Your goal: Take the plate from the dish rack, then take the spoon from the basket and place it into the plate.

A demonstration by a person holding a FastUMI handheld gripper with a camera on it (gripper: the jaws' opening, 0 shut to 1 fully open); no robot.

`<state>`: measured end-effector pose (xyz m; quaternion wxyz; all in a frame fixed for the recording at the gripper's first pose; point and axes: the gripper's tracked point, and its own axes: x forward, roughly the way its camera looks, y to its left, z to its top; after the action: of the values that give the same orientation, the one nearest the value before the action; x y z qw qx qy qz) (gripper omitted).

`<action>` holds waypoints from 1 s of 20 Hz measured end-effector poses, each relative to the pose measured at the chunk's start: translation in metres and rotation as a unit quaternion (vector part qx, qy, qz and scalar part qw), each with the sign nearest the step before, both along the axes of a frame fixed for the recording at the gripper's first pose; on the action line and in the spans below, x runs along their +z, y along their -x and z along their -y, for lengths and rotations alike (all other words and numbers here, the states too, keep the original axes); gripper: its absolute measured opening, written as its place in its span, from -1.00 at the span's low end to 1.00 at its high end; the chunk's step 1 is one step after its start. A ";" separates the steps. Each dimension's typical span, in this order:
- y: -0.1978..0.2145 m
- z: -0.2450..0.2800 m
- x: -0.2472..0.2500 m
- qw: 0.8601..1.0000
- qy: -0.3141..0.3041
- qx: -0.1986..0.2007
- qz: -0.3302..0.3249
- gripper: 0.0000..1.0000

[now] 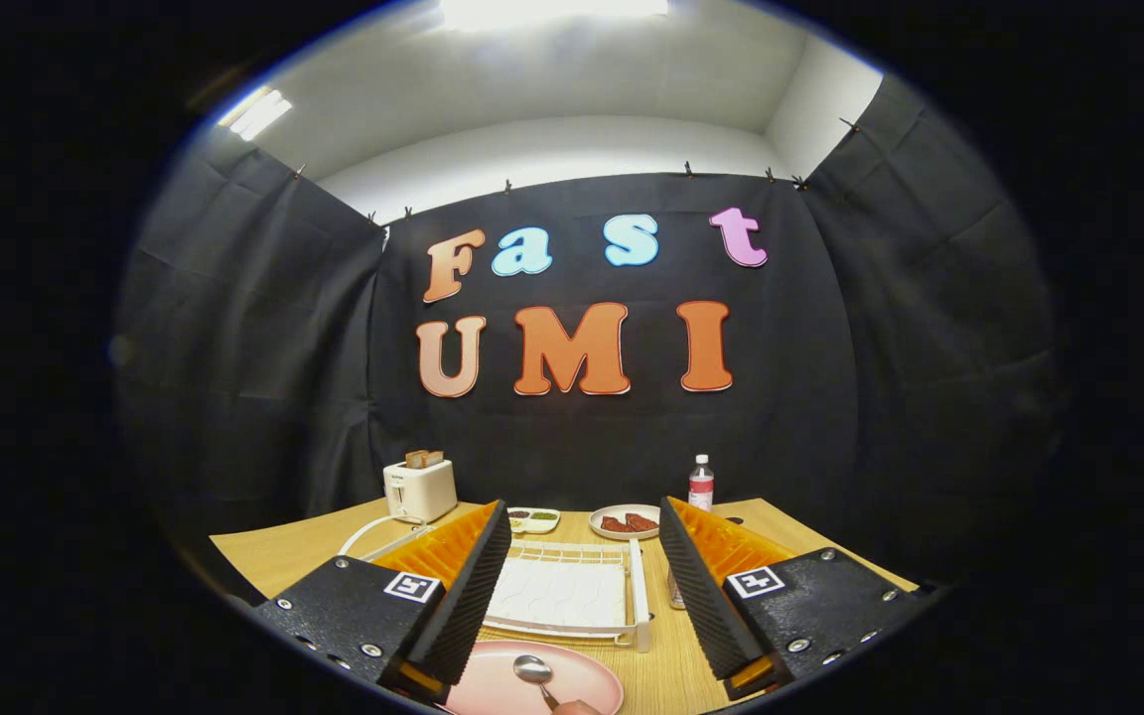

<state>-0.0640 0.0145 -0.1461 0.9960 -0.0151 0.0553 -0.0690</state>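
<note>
Gripper [584, 556] fingers spread wide apart, nothing between the pads; both hang above the wooden table [274, 561]. Pink plate [493, 685] lies flat on the table low between the fingers, closer to the left finger. Spoon [535, 673] rests in the plate, bowl facing up, handle running back toward the camera (handle end is cut off, so its full length cannot be told). Just ahead of the plate, between the fingers, sits the white dish rack [562, 594] with its wire rim and white tray floor; no dishes seen in it. Beyond the fingertips: a small white divided dish [533, 519] with green and yellowish contents, and beside it a white plate of reddish food [627, 522]. Past the right finger stands a clear bottle [700, 485] with a pale cap and red label, upright. Past the left finger a white toaster [420, 489] holds toast in its slots, its cord trailing over the table toward the rack.
</note>
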 end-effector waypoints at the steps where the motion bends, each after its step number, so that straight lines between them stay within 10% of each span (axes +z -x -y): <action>1: 0.000 0.002 -0.001 1.000 0.003 -0.003 0.002 0.79; 20: 0.004 0.013 -0.009 1.000 0.004 -0.021 0.004 0.79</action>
<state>-0.0684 0.0015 -0.1549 0.9944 -0.0178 0.0513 -0.0902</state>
